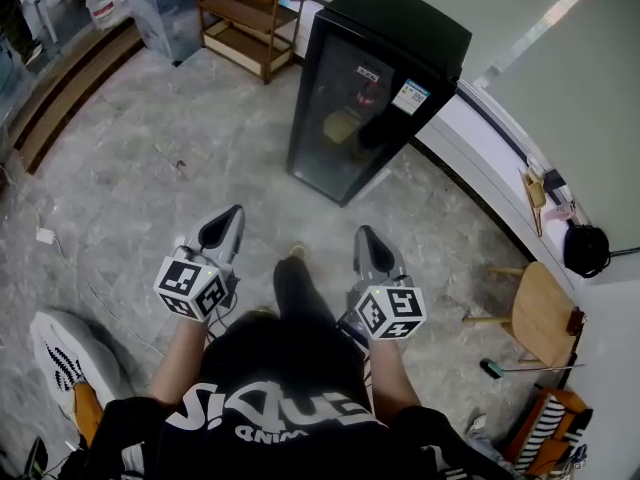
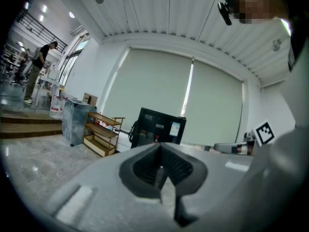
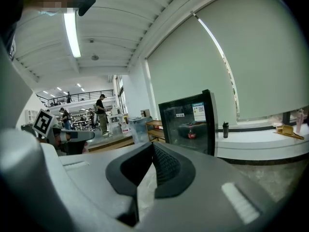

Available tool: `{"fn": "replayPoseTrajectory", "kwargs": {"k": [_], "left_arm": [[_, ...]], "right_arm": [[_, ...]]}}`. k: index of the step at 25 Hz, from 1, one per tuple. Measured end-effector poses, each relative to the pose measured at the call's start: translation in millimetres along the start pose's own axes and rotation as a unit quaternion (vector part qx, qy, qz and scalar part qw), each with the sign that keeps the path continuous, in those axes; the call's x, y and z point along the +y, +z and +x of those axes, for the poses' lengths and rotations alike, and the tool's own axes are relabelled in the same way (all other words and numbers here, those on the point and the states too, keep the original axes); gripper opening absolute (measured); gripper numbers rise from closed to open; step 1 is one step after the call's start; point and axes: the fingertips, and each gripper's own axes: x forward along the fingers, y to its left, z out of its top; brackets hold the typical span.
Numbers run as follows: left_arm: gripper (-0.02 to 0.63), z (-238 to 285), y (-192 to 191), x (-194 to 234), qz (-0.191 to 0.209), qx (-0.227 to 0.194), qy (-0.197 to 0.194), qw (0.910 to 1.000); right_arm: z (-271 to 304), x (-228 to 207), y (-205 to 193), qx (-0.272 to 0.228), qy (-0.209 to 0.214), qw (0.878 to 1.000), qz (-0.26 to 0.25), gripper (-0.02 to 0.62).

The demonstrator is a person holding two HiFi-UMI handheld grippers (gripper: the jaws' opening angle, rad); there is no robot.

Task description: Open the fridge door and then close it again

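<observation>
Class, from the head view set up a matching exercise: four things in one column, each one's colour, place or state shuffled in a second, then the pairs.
1 fridge
2 shelf unit
3 stool
4 left hand-held gripper

A light wood, far right
B black, door shut
C jaws together, nothing held
D brown wood, left of the fridge

Pairs: 1-B, 2-D, 3-A, 4-C

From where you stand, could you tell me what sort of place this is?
Probably a large workshop or lab hall: a glass-door fridge on a stone floor, a wooden shelf beside it, and a person at work farther back.
</observation>
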Motion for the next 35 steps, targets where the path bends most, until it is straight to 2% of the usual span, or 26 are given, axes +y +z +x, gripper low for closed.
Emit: {"fn": "replayPoseTrajectory", "kwargs": {"k": [5,12,24,29,35], "left_arm": [[0.002,44,14,31,-0.003,0.003,-0.002,1.0],[0.002,115,60,66,-0.011,-0.014,-0.013,0.9998],[0.003,227,101,106,-0.004,-0.023,0.005,0.9997],[0.007,250,103,112,-0.006,-0.019,0.007,0.9998],[0.063,256,106,126,-0.008,-0.017,0.012,0.9997]], "right_arm": [[49,-13,12,0.006,0.001,1.0,0.007,-0.003],[126,-41,59,0.007,0.011,1.0,-0.004,-0.003],[217,-109,115,0.004,0.036,0.999,-0.006,-0.003],[244,-119,126,-0.002,0.048,0.999,-0.006,-0.003],[258,-118,125,0.004,0.047,0.999,-0.005,-0.003]]}}
